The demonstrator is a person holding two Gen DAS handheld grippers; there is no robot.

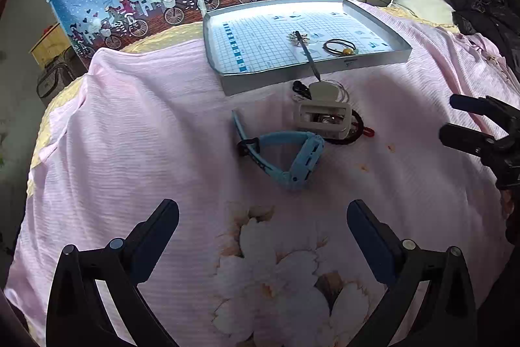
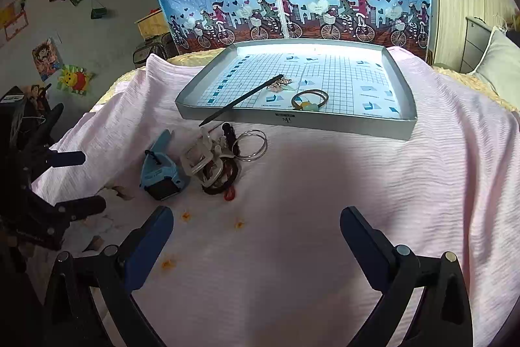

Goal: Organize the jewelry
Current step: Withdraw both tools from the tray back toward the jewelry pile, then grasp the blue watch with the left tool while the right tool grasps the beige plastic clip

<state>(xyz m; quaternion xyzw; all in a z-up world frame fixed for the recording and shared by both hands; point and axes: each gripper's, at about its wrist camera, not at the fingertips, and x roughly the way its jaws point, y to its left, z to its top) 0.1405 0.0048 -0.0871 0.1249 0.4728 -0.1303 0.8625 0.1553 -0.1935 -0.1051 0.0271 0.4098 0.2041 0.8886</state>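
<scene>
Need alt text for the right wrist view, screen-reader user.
Open right gripper hovers empty over a pink bedsheet. Ahead on the left lies a jewelry pile: blue watch, clear hair clip, silver bangles. Beyond, a shallow tray holds a hair tie and a dark stick overhanging its rim.
</scene>
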